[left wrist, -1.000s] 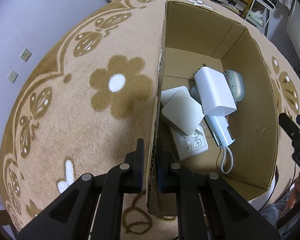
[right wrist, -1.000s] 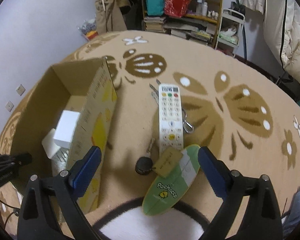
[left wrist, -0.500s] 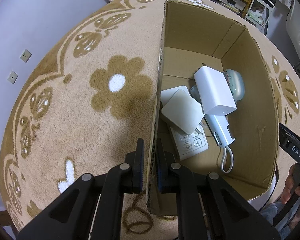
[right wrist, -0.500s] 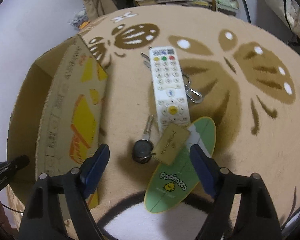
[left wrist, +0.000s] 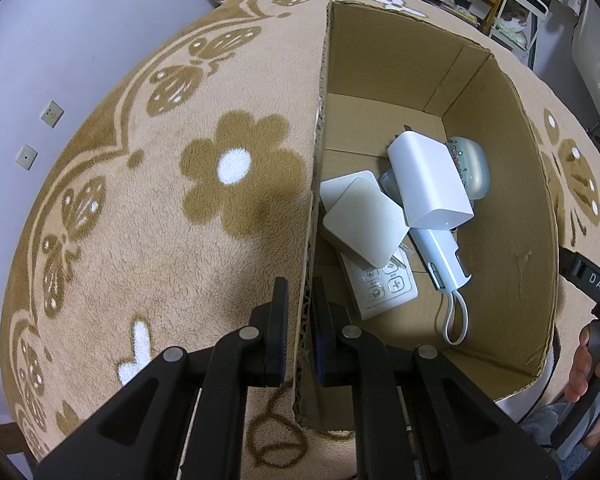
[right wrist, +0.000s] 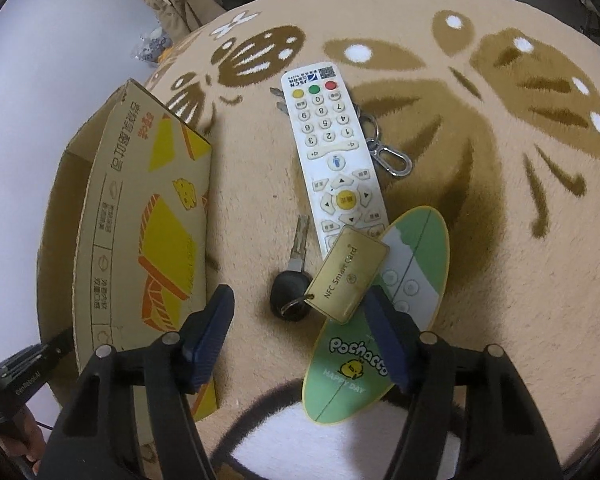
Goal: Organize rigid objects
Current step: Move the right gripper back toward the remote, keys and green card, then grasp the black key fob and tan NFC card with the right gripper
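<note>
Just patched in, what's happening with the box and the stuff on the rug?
The left gripper is clamped on the cardboard box wall, steadying it. The right gripper, jaws just closing but touching nothing, straddles the black-headed key and its gold NFC card tag. The white remote lies beyond them on the rug.

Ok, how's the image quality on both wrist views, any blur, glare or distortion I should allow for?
Left wrist: sharp, even soft light, no glare; the fisheye bows the cardboard box walls and the rug. Right wrist: also sharp; the remote buttons and the gold tag print are readable, the rug bulges like a dome, the corners are vignetted black, and a soft shadow sits under the right gripper.
</note>
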